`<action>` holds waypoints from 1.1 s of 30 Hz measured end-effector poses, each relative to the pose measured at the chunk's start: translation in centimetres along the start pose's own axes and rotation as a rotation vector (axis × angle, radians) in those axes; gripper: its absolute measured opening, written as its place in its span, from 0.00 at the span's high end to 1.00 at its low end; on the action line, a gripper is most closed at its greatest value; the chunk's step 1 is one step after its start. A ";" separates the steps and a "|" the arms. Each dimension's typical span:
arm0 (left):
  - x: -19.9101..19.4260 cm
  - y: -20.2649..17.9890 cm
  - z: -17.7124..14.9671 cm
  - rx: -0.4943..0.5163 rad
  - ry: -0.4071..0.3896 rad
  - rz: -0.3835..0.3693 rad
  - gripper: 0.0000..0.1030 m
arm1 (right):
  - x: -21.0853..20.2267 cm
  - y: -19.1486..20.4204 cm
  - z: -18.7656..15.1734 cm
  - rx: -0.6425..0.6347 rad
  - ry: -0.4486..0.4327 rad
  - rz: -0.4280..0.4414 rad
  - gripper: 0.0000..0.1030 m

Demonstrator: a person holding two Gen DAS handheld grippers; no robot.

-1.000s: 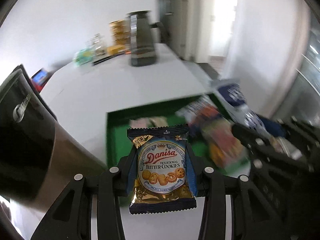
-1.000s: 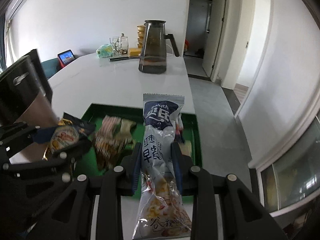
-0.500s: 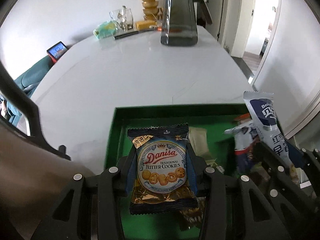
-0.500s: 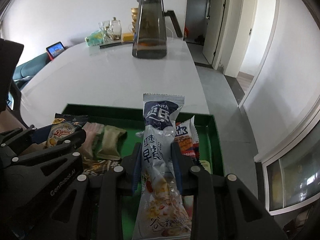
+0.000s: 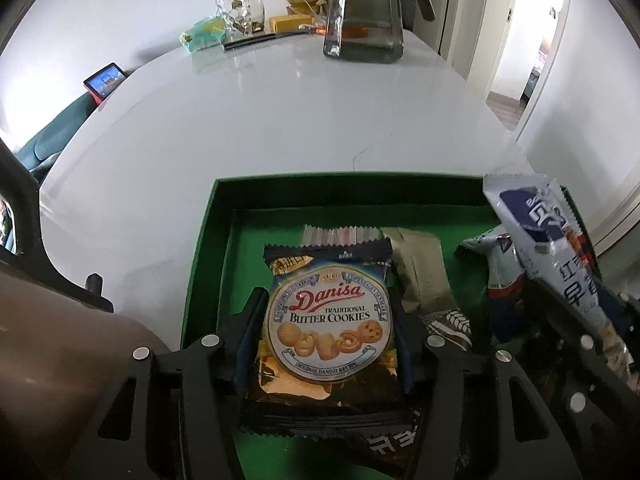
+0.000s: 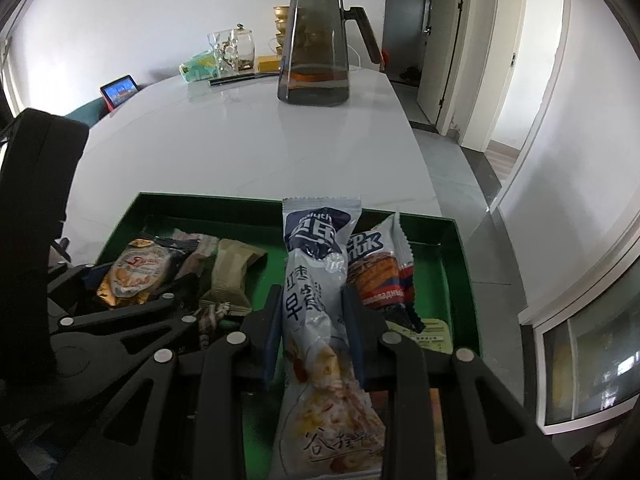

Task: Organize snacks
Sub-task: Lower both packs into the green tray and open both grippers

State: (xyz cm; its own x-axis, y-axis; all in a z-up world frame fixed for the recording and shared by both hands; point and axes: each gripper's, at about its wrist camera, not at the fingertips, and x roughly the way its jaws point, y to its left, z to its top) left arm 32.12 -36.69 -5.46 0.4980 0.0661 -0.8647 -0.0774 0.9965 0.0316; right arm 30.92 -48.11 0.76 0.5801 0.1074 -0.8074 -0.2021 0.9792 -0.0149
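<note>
Left wrist view is showing the left hand-held gripper (image 5: pixel 326 334) spreading its jaws, the blue foil Danisa butter-cookie packet (image 5: pixel 329 320) sitting between them over the shallow green tray (image 5: pixel 202 264) on the white bench (image 5: pixel 260 120). The right hand-held gripper (image 6: pixel 314 328) is pinching a long pale cereal-bar wrapper (image 6: pixel 316 280) (long axis pointing away), hovering above the tray's right half.

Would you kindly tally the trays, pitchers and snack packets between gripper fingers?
Trays: 1, green tray
Pitchers: 1, glass pitcher
Packets between fingers: 2, cookie packet in the left gripper, jaws opening; grey packet clamped in the right gripper
Total: 4
</note>
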 end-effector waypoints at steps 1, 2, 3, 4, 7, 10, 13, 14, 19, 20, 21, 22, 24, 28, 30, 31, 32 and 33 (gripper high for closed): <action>-0.3 0.0 0.1 0.000 -0.017 0.009 0.43 | -0.1 0.1 0.0 -0.002 -0.003 -0.001 0.96; -0.5 0.0 0.1 0.000 -0.028 0.019 0.43 | -0.2 0.2 0.0 -0.004 -0.008 -0.006 0.93; -0.7 0.0 0.1 0.002 -0.041 0.025 0.42 | -0.4 0.2 -0.1 -0.001 -0.016 -0.008 0.92; -1.0 0.0 0.2 0.002 -0.051 0.031 0.40 | -0.6 0.1 0.0 0.006 -0.022 -0.004 0.88; -1.3 0.3 0.3 -0.008 -0.064 0.043 0.36 | -1.1 -0.2 -0.2 0.022 -0.037 -0.010 0.66; -1.4 0.4 0.3 -0.008 -0.071 0.040 0.35 | -1.6 -0.5 -0.2 0.034 -0.049 -0.006 0.52; -1.7 0.5 0.3 -0.005 -0.085 0.051 0.33 | -2.2 -0.8 -0.1 0.048 -0.070 0.001 0.42; -1.8 0.5 0.4 -0.005 -0.089 0.050 0.33 | -2.4 -0.8 -0.1 0.052 -0.075 0.003 0.41; -2.4 0.3 0.6 0.006 -0.110 0.052 0.33 | -3.6 -0.8 0.1 0.058 -0.105 -0.004 0.40; -2.5 0.2 0.7 0.008 -0.116 0.051 0.33 | -3.9 -0.8 0.1 0.059 -0.112 -0.007 0.39; -2.7 0.1 0.8 0.010 -0.120 0.051 0.33 | -4.2 -0.8 0.1 0.060 -0.118 -0.010 0.39; -2.8 0.1 0.8 0.011 -0.123 0.047 0.33 | -4.5 -0.9 0.1 0.061 -0.122 -0.015 0.39; -3.1 -0.1 0.9 0.015 -0.131 0.042 0.33 | -5.0 -1.0 0.2 0.062 -0.133 -0.026 0.38; -4.0 -0.4 1.0 0.012 -0.146 0.025 0.33 | -6.4 -1.4 0.3 0.068 -0.161 -0.066 0.26; -4.7 -0.6 0.9 0.014 -0.159 0.007 0.33 | -7.1 -1.6 0.3 0.079 -0.179 -0.077 0.25; -5.0 -0.8 0.8 0.016 -0.166 0.000 0.33 | -7.4 -1.7 0.3 0.084 -0.188 -0.084 0.24; -5.2 -0.9 0.8 0.016 -0.169 -0.005 0.33 | -7.8 -1.9 0.3 0.091 -0.198 -0.095 0.24; -5.5 -1.0 0.7 0.016 -0.170 -0.012 0.33 | -8.1 -2.1 0.3 0.097 -0.204 -0.104 0.24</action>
State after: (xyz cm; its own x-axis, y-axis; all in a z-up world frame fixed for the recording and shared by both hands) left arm 30.05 -37.98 -0.37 0.6378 0.0607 -0.7678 -0.0580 0.9978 0.0308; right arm 26.91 -50.97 7.52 0.7430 0.0282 -0.6687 -0.0622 0.9977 -0.0271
